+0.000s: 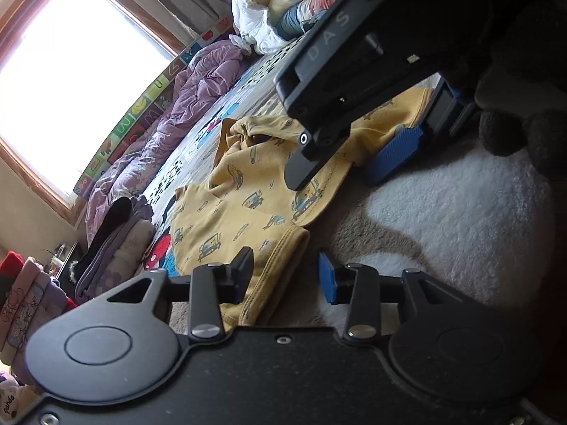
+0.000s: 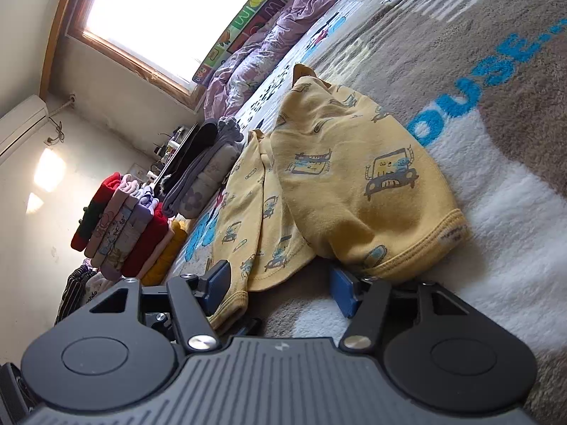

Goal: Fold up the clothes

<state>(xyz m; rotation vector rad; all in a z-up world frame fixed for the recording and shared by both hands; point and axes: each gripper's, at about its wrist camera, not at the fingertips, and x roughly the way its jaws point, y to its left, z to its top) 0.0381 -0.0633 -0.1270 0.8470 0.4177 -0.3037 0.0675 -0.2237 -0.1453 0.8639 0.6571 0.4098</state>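
We see a soft yellow top with little blue cars (image 2: 354,184) lying half folded on the fluffy grey and white blanket with blue letters (image 2: 496,212). Far on the left, by the wall, stands a pile of folded clothes in red, pink and purple (image 2: 124,223), and next to it a smaller grey and black folded pile (image 2: 202,173). Behind them a crumpled purple quilt (image 2: 269,49) lies along the bright window (image 2: 159,17).

Our left gripper (image 1: 287,274) is low over the blanket. The yellow cuff of the top (image 1: 283,265) sits between its black finger (image 1: 242,269) and its blue pad (image 1: 327,278). The black finger looks like it touches the cloth, but there is a gap beside the blue pad, so we cannot tell if it is pinching.

Our right gripper (image 2: 281,288) has its jaws apart. The hem of the yellow top lies between them, and the rolled edge rests just above the blue pad on the right. In the left view we see this gripper reach over the top from the upper right
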